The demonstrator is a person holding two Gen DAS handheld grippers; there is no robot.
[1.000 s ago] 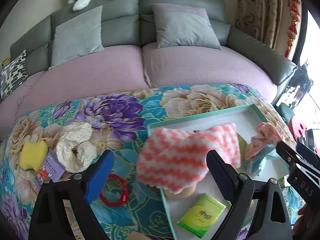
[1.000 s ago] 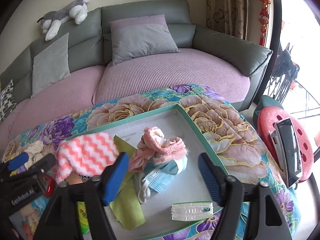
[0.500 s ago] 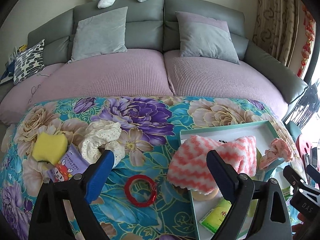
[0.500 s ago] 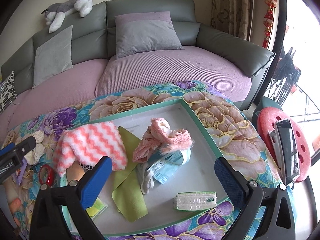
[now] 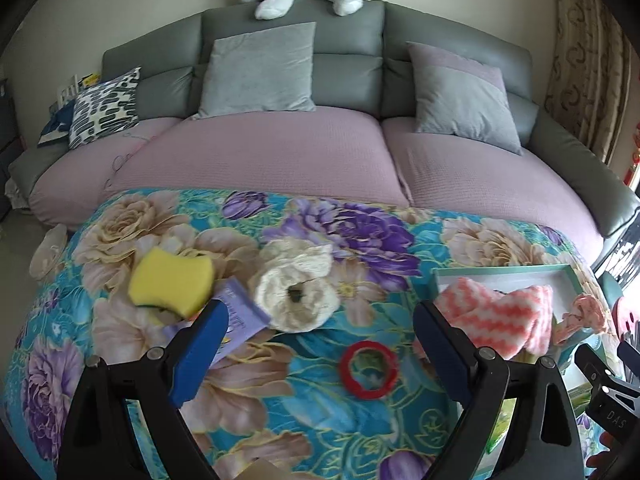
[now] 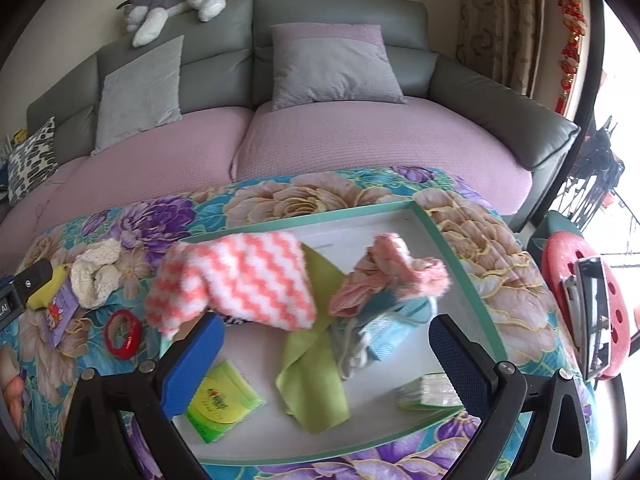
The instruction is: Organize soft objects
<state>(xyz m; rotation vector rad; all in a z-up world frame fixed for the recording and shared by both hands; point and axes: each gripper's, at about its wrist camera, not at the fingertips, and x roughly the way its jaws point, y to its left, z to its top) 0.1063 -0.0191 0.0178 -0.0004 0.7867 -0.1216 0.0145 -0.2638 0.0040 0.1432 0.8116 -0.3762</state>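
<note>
My left gripper (image 5: 320, 344) is open and empty above the floral cloth. Ahead of it lie a cream crochet piece (image 5: 296, 288), a yellow sponge (image 5: 172, 282) and a red ring (image 5: 369, 369). My right gripper (image 6: 326, 356) is open and empty over the green-rimmed tray (image 6: 448, 240). In the tray lie a pink-and-white zigzag cloth (image 6: 240, 280), a pink frilly cloth (image 6: 392, 272) on a blue mask (image 6: 384, 336), and a lime-green cloth (image 6: 316, 384). The zigzag cloth (image 5: 496, 314) and tray (image 5: 504, 270) also show at the right of the left wrist view.
A purple card (image 5: 240, 320) lies under the sponge. A green tissue packet (image 6: 220, 404) and a clear packet (image 6: 428, 392) lie in the tray. A sofa (image 5: 280, 152) with cushions stands behind the table. A red stool (image 6: 580, 304) stands at the right.
My left gripper has swung left, away from the tray, and now faces the crochet piece and sponge. My right gripper has opened wider and shifted slightly left over the tray.
</note>
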